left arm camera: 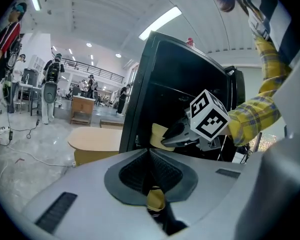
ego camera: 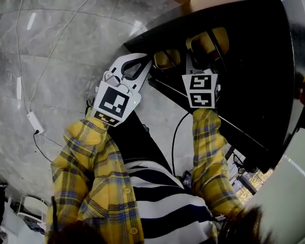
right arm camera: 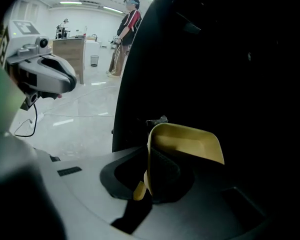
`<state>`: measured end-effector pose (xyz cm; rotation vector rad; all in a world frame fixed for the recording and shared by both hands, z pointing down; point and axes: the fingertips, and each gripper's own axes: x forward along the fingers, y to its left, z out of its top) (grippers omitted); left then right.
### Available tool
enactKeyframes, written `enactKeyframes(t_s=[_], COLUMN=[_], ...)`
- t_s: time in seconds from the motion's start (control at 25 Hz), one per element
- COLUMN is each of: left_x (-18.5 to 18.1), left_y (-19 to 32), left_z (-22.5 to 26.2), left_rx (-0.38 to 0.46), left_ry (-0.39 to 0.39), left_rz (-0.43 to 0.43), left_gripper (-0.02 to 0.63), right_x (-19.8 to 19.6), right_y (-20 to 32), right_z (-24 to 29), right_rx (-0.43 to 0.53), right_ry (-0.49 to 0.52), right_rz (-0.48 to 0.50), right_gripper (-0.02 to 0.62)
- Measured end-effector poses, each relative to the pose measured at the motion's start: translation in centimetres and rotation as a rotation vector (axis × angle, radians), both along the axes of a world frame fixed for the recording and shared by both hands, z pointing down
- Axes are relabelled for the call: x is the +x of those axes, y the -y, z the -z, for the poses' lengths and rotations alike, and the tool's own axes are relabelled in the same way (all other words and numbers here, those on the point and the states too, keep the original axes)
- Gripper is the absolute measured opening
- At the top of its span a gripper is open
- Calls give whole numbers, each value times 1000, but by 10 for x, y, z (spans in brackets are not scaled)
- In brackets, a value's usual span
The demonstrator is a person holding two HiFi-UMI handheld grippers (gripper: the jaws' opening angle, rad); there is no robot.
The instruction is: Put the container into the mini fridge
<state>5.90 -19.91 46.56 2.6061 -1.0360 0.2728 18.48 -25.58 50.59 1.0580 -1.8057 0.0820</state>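
A yellow plastic container (ego camera: 209, 42) hangs at the mouth of the black mini fridge (ego camera: 254, 65), whose dark inside lies just behind it. In the right gripper view my right gripper (right arm camera: 149, 154) is shut on the container's rim (right arm camera: 187, 141), with the tray standing out past the pads into the fridge (right arm camera: 230, 59). My left gripper (ego camera: 148, 65) is at the container's left end. In the left gripper view its jaws (left arm camera: 149, 156) are closed, a yellow edge shows between them, and the container (left arm camera: 157, 133) continues beyond their tips. The right gripper (ego camera: 193, 60) sits beside it.
White cables (ego camera: 28, 60) and a power strip (ego camera: 34, 122) lie on the grey floor left of the fridge. A red object (left arm camera: 190, 41) sits on the fridge top. A low wooden table (left arm camera: 97, 139) stands beyond, with people (left arm camera: 50, 84) further back.
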Motion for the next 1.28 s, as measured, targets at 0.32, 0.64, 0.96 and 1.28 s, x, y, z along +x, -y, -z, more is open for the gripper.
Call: enactKeyframes(t_s=[0.32, 0.64, 0.96, 1.28], left_x=[5, -1, -8, -24], left_y=[8, 10, -2, -16], left_z=[-11, -8, 3, 23], left_rx=[-30, -25, -5, 11], left_ry=[-8, -8, -20, -52], left_rz=[23, 48, 75, 132], left_gripper=[25, 23, 23, 23], right_x=[5, 4, -9, -20], right_y=[13, 20, 0, -24], right_z=[-1, 5, 30, 51], right_rx=[98, 146, 251, 284], right_ry=[-23, -7, 36, 100], right_rz=[-16, -48, -56, -89], right_gripper=[40, 105, 100, 52])
